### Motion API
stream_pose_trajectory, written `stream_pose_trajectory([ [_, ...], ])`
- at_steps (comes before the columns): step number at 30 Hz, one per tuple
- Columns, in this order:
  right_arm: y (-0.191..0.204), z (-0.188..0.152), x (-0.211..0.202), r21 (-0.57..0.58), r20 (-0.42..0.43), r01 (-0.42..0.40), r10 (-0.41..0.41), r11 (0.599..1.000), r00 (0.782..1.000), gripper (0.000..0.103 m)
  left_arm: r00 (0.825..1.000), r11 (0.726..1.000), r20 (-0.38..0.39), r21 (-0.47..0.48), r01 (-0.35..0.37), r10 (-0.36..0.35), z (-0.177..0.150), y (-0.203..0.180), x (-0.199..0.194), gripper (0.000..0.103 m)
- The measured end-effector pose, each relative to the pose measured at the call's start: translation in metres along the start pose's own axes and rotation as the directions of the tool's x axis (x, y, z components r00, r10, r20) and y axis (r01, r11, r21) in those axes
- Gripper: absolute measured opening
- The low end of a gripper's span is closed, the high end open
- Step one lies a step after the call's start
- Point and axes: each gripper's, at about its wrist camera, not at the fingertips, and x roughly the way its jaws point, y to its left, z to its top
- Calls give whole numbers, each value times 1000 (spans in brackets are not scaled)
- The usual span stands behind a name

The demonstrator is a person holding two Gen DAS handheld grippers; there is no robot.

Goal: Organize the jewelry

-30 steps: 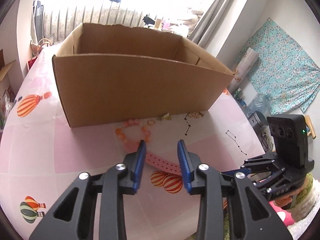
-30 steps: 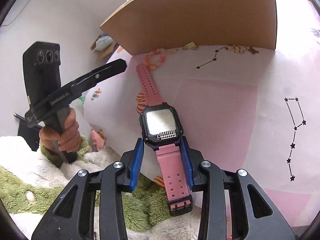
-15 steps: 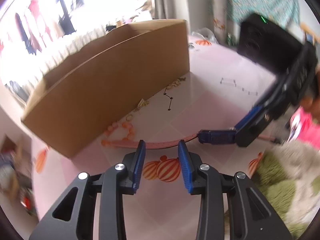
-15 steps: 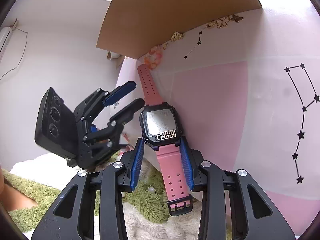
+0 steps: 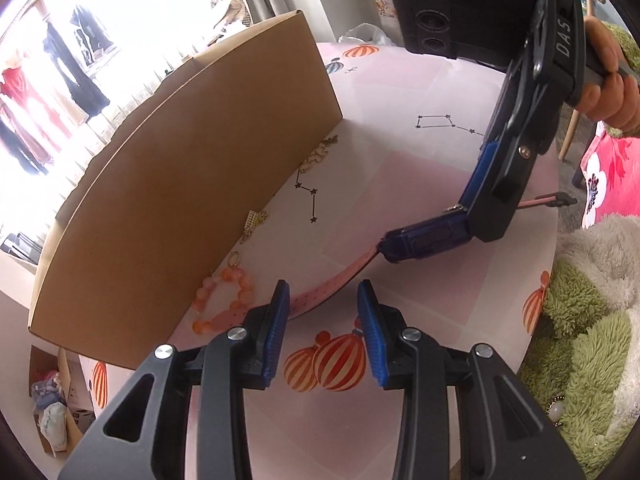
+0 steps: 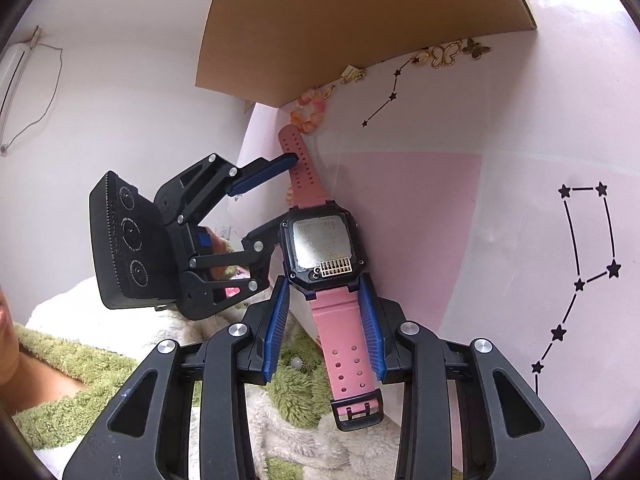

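I see the cardboard box (image 5: 192,184) walling one side of the pink table (image 5: 420,184), with beads (image 5: 224,296) and gold charms (image 5: 316,156) along its foot, leaving open tabletop between them and the fluffy blanket (image 5: 580,320) at the table's near edge.

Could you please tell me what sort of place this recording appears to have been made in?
Most likely a room in someone's home, not a lab or workshop. Clothes hang drying by a bright window, a table has a pink balloon-print cover, and a fluffy green blanket lies at its edge.
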Motion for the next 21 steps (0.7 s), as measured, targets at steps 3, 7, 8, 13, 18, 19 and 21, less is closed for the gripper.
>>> stream_pose_trajectory([
  [3, 3, 3, 3, -26, -9, 7, -8, 1000, 1000, 32, 1000, 1000, 8, 10, 8, -8, 2, -2, 1, 34],
  [7, 3, 3, -4, -55, 26, 35, -34, 998, 999, 33, 997, 997, -12, -36, 70, -70, 6, 0, 1, 12],
  [8, 3, 3, -6, -59, 38, 45, -43, 997, 998, 34, 997, 995, -15, -56, 81, -82, 7, 1, -2, 11],
  [13, 9, -5, -18, -67, 151, 147, -136, 987, 979, 42, 971, 932, -18, -284, 225, -240, 10, 23, -5, 6],
  [18, 21, -15, -19, -118, 237, 317, -284, 941, 929, 43, 947, 852, -1, -437, 289, -322, 9, 39, 2, 5],
  [19, 26, -18, -16, -138, 256, 370, -328, 919, 909, 43, 945, 845, -1, -448, 292, -327, 10, 40, 4, 5],
  [21, 36, -23, -11, -179, 291, 474, -414, 862, 863, 43, 940, 828, 2, -472, 302, -342, 9, 43, 5, 5],
])
